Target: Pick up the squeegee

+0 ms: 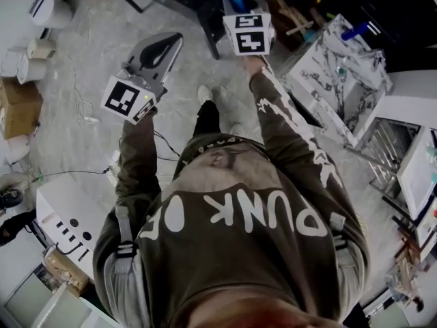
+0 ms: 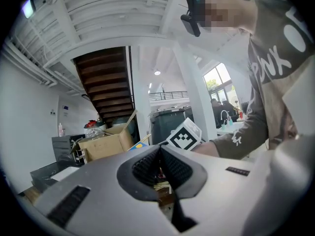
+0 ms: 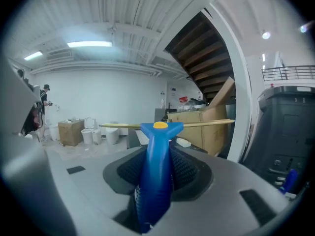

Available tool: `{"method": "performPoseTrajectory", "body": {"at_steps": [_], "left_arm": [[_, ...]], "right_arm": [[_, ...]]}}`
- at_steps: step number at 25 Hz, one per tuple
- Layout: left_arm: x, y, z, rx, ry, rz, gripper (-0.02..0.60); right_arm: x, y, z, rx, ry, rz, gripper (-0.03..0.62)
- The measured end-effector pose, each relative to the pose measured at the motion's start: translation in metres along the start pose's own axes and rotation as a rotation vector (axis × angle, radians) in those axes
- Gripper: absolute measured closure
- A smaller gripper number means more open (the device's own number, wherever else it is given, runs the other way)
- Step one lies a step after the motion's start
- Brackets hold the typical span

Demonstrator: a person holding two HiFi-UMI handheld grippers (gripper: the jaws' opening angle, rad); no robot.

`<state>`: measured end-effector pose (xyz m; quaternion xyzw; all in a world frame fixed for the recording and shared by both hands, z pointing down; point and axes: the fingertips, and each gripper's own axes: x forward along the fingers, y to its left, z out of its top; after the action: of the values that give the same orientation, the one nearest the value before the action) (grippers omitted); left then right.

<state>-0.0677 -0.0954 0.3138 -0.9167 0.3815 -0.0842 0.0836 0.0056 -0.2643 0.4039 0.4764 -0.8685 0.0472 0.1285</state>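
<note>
Fingers point(image 3: 189, 173) of the right gripper point(image 3: 157, 159) clamp the blue plastic squeegee point(image 3: 155, 146) by its handle, which runs straight out along them, with the thin yellow blade crosswise and level at the far end. It hangs in the air above the pale marbled floor point(image 1: 92, 50), so the pick-up looks done. Apart to its left, the left gripper point(image 2: 160, 150) is closed on nothing. Farther off stand a brown cardboard box point(image 3: 206, 119) and a dark wooden staircase point(image 3: 206, 58); nothing blocks the way.

Brown sweatshirt point(image 1: 266, 265) bearing large white lettering.
</note>
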Motion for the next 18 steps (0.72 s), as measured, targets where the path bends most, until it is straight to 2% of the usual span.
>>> {"method": "performPoseTrajectory", "body": {"at_steps": [8,18], "left_arm": [[-0.012,-0.035,0.016,0.019,0.004,0.006,0.578],[-0.035,-0.031,0.022,0.023,-0.015,-0.007,0.578]], "right_arm": [[-0.072,0.008,0.028,-0.019,-0.103,0.022,0.450],[-0.120,0.035,0.056,-0.067,-0.181,0.041,0.450]]}}
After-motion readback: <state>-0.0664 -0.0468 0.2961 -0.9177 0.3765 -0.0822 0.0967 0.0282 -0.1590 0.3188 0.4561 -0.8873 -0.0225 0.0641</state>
